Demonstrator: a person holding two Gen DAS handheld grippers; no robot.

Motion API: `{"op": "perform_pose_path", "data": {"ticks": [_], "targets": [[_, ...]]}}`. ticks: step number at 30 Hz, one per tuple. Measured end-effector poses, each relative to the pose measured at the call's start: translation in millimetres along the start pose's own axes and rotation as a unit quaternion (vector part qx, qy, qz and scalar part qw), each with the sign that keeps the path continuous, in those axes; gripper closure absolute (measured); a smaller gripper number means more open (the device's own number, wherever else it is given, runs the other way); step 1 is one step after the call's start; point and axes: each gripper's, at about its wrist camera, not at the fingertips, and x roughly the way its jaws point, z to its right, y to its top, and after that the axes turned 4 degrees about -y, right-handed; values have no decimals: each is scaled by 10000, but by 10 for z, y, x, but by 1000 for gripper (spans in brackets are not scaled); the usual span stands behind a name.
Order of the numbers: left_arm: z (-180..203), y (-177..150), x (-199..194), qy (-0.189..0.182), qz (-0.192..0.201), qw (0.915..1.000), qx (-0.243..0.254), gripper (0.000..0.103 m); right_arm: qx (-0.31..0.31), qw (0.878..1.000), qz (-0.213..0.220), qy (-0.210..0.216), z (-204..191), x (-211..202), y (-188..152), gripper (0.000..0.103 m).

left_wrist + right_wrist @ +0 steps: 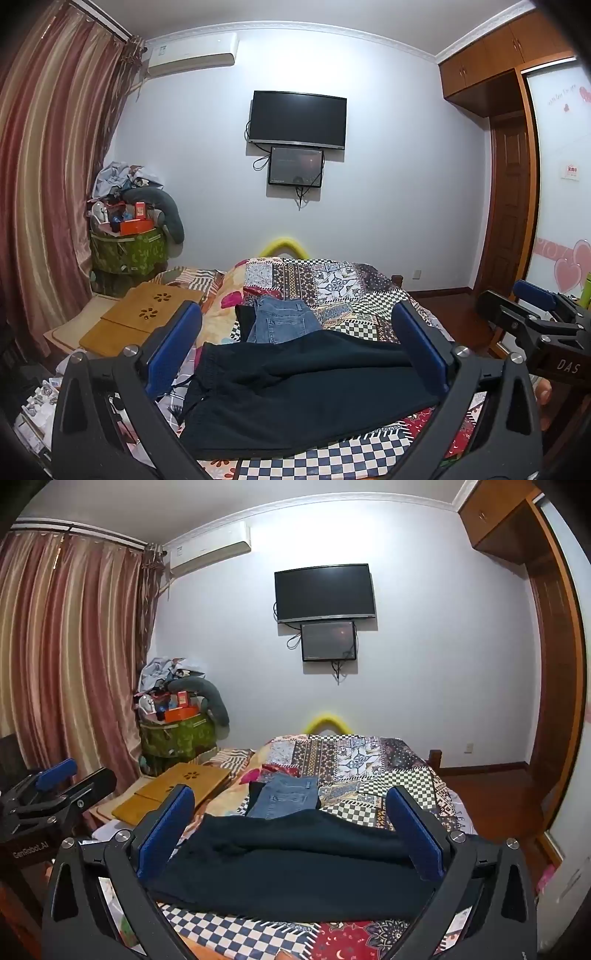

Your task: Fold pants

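Dark navy pants point(303, 387) lie folded over on the patchwork bed cover point(354, 291); they also show in the right wrist view point(295, 864). Folded blue jeans point(282, 321) lie just beyond them, also in the right wrist view point(288, 797). My left gripper point(295, 350) is open and empty, held above the near edge of the dark pants. My right gripper point(291, 830) is open and empty, likewise above the pants. Each gripper shows at the side of the other's view: the right one point(535, 321), the left one point(55, 786).
A wooden lap tray point(144, 317) lies on the bed's left side. A green bin full of clutter point(129, 243) stands by the curtain point(48, 184). A TV point(297, 118) hangs on the far wall. A wardrobe point(509, 206) stands at the right.
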Motion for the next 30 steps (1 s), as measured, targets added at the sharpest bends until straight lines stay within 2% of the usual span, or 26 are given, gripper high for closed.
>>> {"op": "perform_pose_path", "data": {"ticks": [30], "targets": [[10, 11, 2, -11, 9, 10000, 25, 0, -12, 10000, -89, -30, 16, -53, 49, 0]]}}
